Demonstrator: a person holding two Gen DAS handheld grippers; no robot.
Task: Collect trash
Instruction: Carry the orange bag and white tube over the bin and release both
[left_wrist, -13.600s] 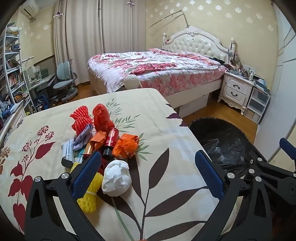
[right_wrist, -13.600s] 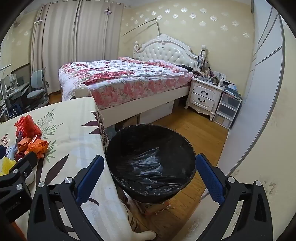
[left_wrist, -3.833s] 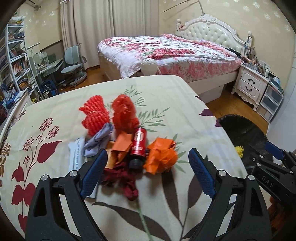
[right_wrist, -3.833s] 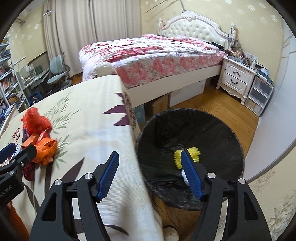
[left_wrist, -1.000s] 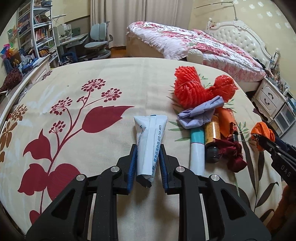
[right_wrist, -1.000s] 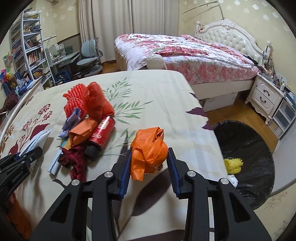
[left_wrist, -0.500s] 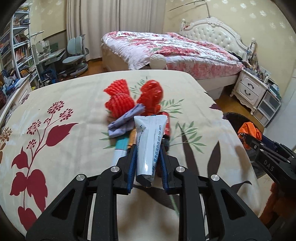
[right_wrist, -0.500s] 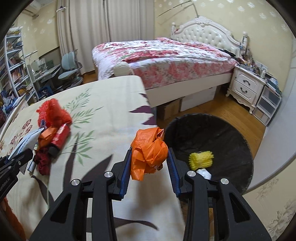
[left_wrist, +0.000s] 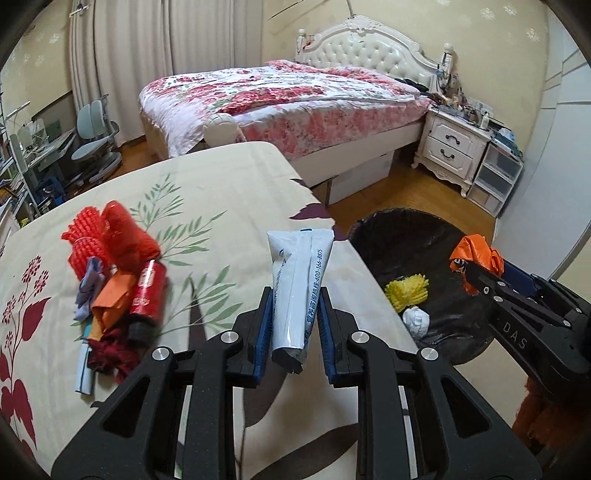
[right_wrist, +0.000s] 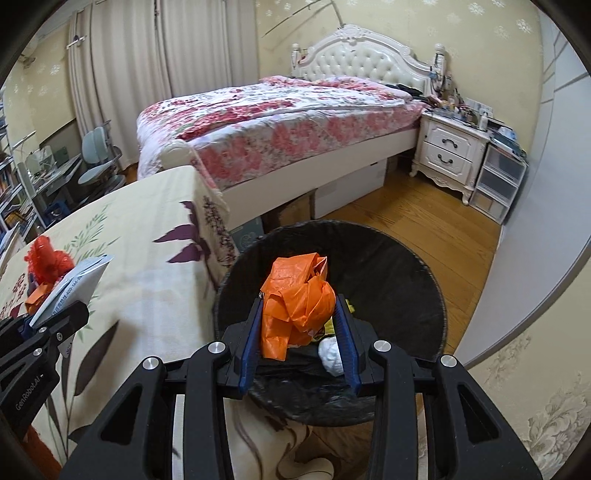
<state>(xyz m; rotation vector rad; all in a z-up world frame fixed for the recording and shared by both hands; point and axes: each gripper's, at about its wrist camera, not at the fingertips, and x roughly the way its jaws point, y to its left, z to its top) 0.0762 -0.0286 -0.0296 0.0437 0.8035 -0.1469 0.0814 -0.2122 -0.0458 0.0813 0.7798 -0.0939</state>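
My left gripper (left_wrist: 295, 325) is shut on a white tube (left_wrist: 299, 288) and holds it above the table's right edge. My right gripper (right_wrist: 299, 332) is shut on a crumpled orange plastic bag (right_wrist: 295, 295) and holds it over the black-lined trash bin (right_wrist: 406, 284). The bin (left_wrist: 391, 240) holds a yellow foam net (left_wrist: 406, 291) and a white wad (left_wrist: 415, 321). A pile of trash lies on the table at the left: red foam nets (left_wrist: 107, 236), a red can (left_wrist: 147, 291), an orange piece (left_wrist: 114, 295), a purple wad (left_wrist: 90, 280) and a dark red rag (left_wrist: 110, 354).
The table (left_wrist: 221, 192) has a cream floral cloth and stands next to the bin. A bed (left_wrist: 288, 96) and a white nightstand (left_wrist: 450, 147) stand behind. A desk chair (left_wrist: 96, 140) and shelves are at the far left. Wood floor (right_wrist: 424, 221) surrounds the bin.
Both grippers have swung right toward the bin. The orange bag has moved from beside the bin's rim to over its opening. The tube has moved from over the pile to the table's right edge.
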